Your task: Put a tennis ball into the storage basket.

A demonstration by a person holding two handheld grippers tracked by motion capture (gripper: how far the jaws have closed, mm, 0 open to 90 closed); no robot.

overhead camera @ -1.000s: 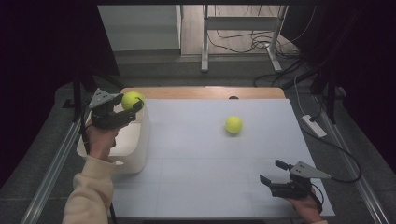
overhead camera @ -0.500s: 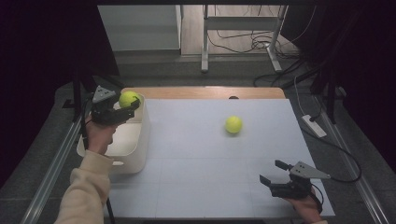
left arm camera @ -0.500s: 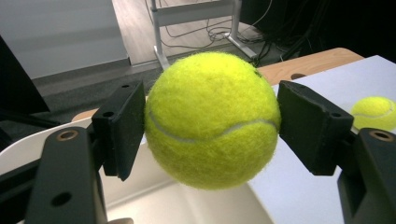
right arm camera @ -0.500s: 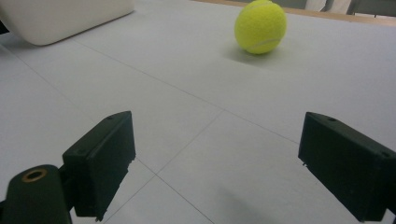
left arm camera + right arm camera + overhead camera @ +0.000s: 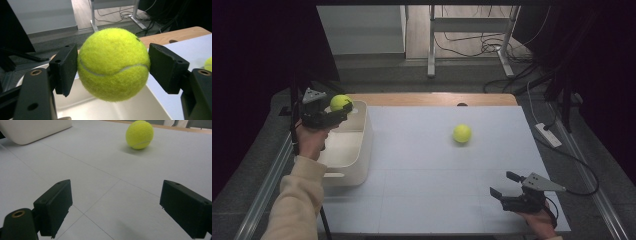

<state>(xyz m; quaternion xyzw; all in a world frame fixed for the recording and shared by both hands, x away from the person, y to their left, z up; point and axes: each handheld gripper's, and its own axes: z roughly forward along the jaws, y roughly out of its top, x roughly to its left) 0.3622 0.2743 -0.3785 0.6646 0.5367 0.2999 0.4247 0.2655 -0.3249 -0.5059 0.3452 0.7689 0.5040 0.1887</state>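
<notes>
My left gripper (image 5: 338,109) is shut on a yellow-green tennis ball (image 5: 340,102), held above the far left corner of a white bin (image 5: 365,131). In the left gripper view both pads press the ball (image 5: 113,63), with the bin's inside wall (image 5: 120,111) below it. A second tennis ball (image 5: 462,133) lies on the white mat right of centre, also far ahead in the right gripper view (image 5: 139,134). My right gripper (image 5: 504,186) rests low near the front right of the mat, its jaws wide open (image 5: 115,205) with nothing between them.
The white mat (image 5: 427,165) covers a wooden table whose bare strip (image 5: 432,99) runs along the far edge. A power strip (image 5: 548,134) and cables lie on the floor to the right. A metal frame (image 5: 431,50) stands beyond the table.
My left gripper has carried the ball a little to the left over the bin. The right gripper and the loose ball have stayed put.
</notes>
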